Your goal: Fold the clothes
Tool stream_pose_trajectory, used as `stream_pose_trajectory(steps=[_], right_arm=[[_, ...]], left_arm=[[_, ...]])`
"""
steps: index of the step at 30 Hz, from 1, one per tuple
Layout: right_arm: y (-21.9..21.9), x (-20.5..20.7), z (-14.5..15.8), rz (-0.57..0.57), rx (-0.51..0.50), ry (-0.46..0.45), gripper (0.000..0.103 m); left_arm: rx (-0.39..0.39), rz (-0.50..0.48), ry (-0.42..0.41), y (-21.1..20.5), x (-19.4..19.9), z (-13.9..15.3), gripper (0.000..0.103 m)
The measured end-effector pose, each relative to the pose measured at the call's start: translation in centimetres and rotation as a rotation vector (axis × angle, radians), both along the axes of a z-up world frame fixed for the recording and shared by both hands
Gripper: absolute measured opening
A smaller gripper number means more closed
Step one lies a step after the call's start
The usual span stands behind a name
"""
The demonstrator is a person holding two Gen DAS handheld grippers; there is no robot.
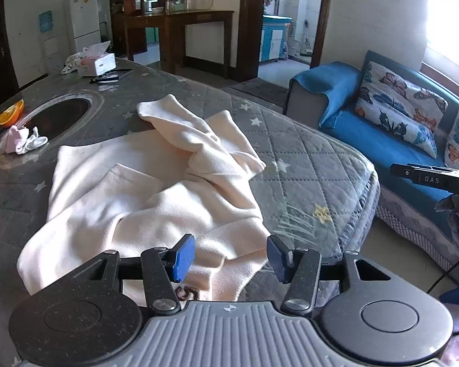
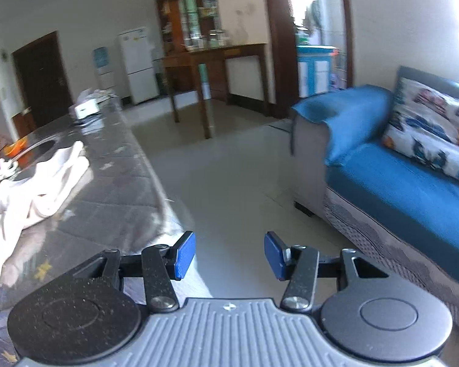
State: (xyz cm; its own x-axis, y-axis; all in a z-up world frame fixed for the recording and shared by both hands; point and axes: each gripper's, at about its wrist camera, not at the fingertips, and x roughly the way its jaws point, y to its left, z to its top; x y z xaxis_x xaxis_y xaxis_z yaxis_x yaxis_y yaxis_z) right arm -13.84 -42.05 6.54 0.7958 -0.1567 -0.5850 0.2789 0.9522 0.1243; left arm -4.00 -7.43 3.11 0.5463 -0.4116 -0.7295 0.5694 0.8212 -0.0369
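Lying rumpled on the quilted grey worktop [image 1: 306,140], the cream garment [image 1: 143,189] has its sleeves tangled across the middle, so folding looks barely begun. The left hand-held gripper [image 1: 231,258] hovers over the near hem, jaws parted with nothing pinched between them. The right hand-held gripper [image 2: 229,255] hangs past the worktop edge over the floor, jaws also parted and empty. Next, each probably needs to take hold of an edge and spread the cloth flat.

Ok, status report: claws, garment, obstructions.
Left claw open above cream garment, gripping nothing. Right claw open, empty, off the table edge. Garment crumpled, unfolded. Small sock beyond it.
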Motion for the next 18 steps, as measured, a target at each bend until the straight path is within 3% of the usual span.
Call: stream_pose_trajectory(steps=[8, 18], right_arm=[[3.9, 5.6, 2.3, 0.199, -0.074, -0.023, 0.051], [9.5, 13.8, 3.7, 0.466, -0.076, -0.045, 0.051]], left_arm=[[-0.005, 0.087, -0.008, 1.6, 2.3, 0.2, 0.056], [0.008, 0.202, 0.016, 3.6, 4.3, -0.5, 0.056]])
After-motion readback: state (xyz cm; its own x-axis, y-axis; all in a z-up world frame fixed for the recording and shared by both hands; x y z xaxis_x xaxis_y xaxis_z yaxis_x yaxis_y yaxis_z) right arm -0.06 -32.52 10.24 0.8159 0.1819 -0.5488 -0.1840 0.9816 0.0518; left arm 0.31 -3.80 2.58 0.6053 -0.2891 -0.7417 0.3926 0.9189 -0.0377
